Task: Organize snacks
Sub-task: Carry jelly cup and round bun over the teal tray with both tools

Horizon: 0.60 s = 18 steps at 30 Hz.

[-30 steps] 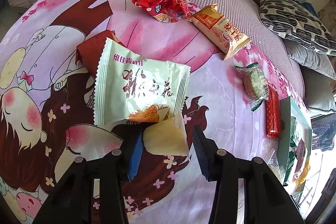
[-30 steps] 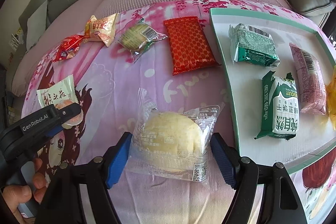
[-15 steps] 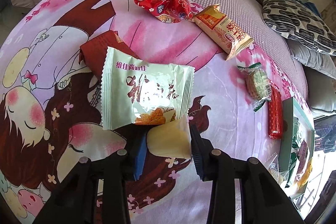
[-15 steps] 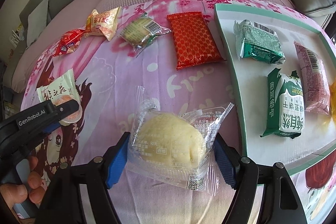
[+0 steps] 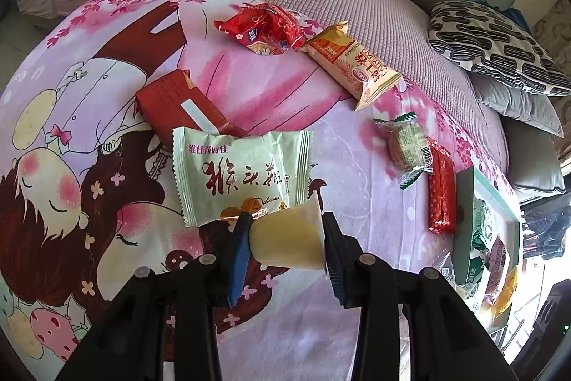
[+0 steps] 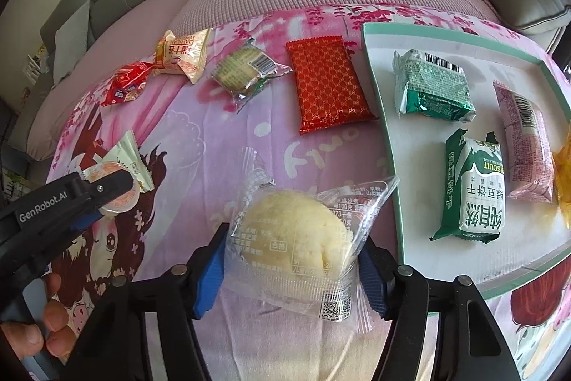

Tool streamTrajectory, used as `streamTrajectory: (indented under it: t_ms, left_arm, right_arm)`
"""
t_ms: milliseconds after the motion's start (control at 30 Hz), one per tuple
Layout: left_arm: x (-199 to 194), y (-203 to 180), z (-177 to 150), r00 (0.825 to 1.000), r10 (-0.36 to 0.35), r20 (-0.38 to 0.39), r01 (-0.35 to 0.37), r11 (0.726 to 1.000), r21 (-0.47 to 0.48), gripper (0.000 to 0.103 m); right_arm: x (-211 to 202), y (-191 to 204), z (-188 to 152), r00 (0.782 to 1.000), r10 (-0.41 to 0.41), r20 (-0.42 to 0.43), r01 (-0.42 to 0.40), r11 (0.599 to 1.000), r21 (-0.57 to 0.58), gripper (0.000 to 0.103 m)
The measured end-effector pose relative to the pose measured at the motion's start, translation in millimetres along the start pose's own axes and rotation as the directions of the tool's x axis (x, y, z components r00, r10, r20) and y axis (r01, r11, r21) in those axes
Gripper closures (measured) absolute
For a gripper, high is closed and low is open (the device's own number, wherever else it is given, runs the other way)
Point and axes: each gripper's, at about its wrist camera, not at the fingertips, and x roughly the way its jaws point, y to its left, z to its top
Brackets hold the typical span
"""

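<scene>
On a pink cartoon-print blanket (image 6: 214, 145) spread over a sofa, the left gripper (image 5: 283, 231) clamps a small pale yellow jelly cup (image 5: 285, 241) between its fingers, right beside a pale green snack packet (image 5: 242, 174). The right gripper (image 6: 291, 259) is closing its jaws on a clear-wrapped yellow cake (image 6: 292, 234), with the blue pads at the wrapper's sides. To its right a white tray with a green rim (image 6: 421, 166) holds several wrapped biscuits

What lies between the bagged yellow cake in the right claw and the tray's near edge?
In the right wrist view, only bare pink printed cloth separates the bagged cake from the tray; no snack lies in between.
</scene>
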Motion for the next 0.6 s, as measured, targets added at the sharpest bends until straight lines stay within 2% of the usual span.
streamTrajectory:
  t_ms: [600]
  left_arm:
    - [-38,-11,3,0.996,-0.031,0.083,0.029,0.999,0.027,0.063]
  right_arm:
    - [-38,-2,10,0.995,0.04,0.097,-0.041,0.999,0.0,0.039]
